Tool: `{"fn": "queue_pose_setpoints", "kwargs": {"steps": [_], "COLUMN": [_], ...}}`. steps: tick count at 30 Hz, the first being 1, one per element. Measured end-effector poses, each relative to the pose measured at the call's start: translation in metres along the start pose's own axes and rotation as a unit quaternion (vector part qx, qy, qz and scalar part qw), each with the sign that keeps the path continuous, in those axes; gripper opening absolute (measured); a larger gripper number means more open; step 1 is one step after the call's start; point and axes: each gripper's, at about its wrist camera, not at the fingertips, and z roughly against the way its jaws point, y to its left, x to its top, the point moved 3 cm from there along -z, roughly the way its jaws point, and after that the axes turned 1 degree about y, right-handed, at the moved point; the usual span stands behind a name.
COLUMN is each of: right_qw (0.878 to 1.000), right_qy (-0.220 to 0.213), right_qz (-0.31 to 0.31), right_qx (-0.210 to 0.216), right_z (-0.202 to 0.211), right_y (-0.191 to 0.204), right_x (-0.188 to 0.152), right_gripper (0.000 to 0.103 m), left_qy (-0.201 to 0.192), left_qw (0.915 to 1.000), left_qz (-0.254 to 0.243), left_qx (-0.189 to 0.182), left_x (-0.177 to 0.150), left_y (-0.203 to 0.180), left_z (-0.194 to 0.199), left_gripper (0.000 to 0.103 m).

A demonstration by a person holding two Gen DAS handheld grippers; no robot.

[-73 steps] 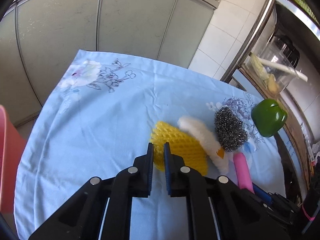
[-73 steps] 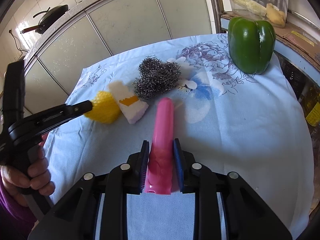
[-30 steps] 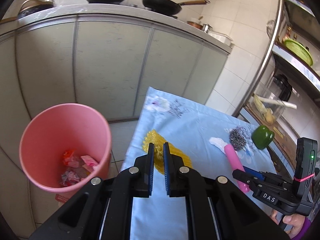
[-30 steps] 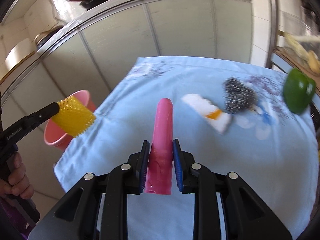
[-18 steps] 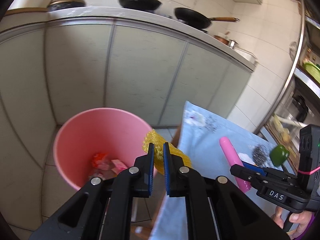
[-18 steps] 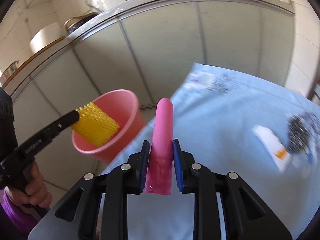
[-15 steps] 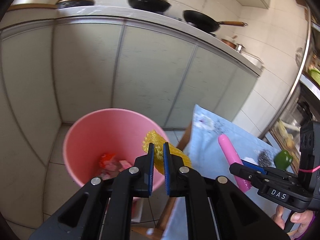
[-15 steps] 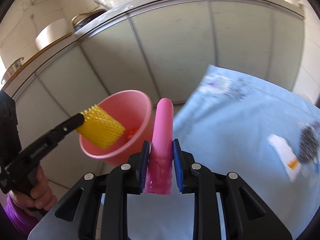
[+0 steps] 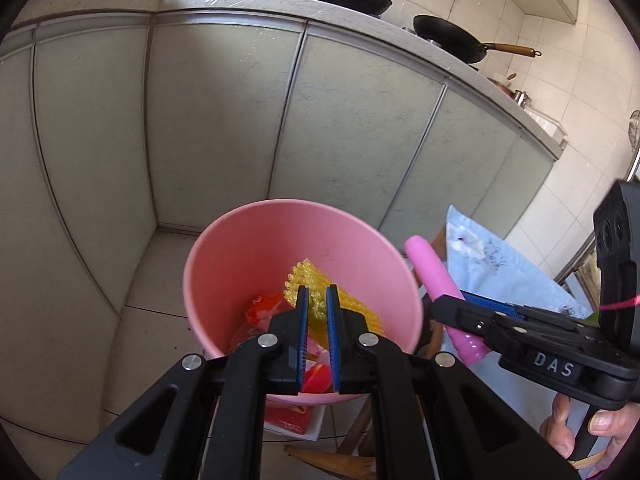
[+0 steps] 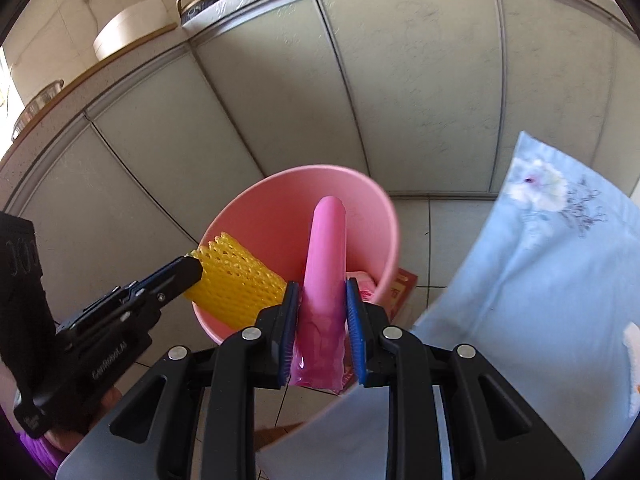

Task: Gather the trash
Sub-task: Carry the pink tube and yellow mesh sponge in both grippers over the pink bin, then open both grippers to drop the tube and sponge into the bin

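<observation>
We hold the left tool (image 9: 316, 312) over the mouth of a smooth pink plastic bin (image 9: 224, 280), a round tapered bucket standing on the tiled floor (image 9: 152, 272) by the grey cabinet doors (image 9: 216, 120). Its blue-padded jaws stand nearly closed on a yellow foam net sleeve (image 9: 316, 292) — a soft tube of open diamond mesh, pinched at one end. In the right wrist view the sleeve (image 10: 236, 280) juts sideways from the left tool (image 10: 192, 270) across the bin's near rim (image 10: 224, 236).

The right tool (image 10: 322, 316) has its jaws clamped against both sides of a pink tube-shaped packet (image 10: 324, 256), glossy and rounded at the far tip, crinkled and flat where the pads squeeze it. The tip points into the bin. In the left wrist view the packet (image 9: 432, 272) sits just beside the bin's right rim, gripped by the right tool (image 9: 456, 304).

Inside the bin lie crumpled red and pink wrappers (image 9: 264, 308) — thin, shiny scraps at the bottom.

To the right, a pale blue cloth with a flower print (image 10: 540, 264) drapes over the counter's edge.
</observation>
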Motion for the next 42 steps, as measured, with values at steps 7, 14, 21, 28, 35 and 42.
{"fn": "queue_pose_setpoints", "kwargs": {"steps": [7,14,21,28,35,42], "right_qw": [1.0,0.999,0.999,0.999,1.0,1.0], "right_qy": [0.025,0.032,0.036,0.032,0.018,0.003], "right_qz": [0.011,0.005,0.008,0.003,0.004,-0.002], "right_qx": [0.002,-0.004,-0.007,-0.002,-0.002,-0.005], "right_z": [-0.03,-0.039,-0.043,-0.04,-0.029,-0.01], "right_y": [0.013,0.01,0.013,0.012,0.012,0.005], "right_x": [0.001,-0.001,0.003,0.004,0.001,-0.006], "right_gripper": [0.024,0.024,0.025,0.026,0.026,0.038], "left_qy": [0.014,0.029,0.03,0.025,0.024,0.018], "left_qw": [0.9997,0.9994,0.9993,0.9991,0.999,0.9995], "left_qz": [0.006,0.008,0.012,0.022,0.026,0.022], "left_qx": [0.017,0.02,0.019,0.028,0.028,0.015], "left_x": [-0.005,-0.012,-0.015,-0.014,-0.012,-0.007], "left_y": [0.013,0.018,0.019,0.022,0.022,0.013], "left_z": [-0.011,-0.016,-0.015,-0.009,-0.004,0.004], "left_gripper": [0.008,0.008,0.01,0.02,0.024,0.029]}}
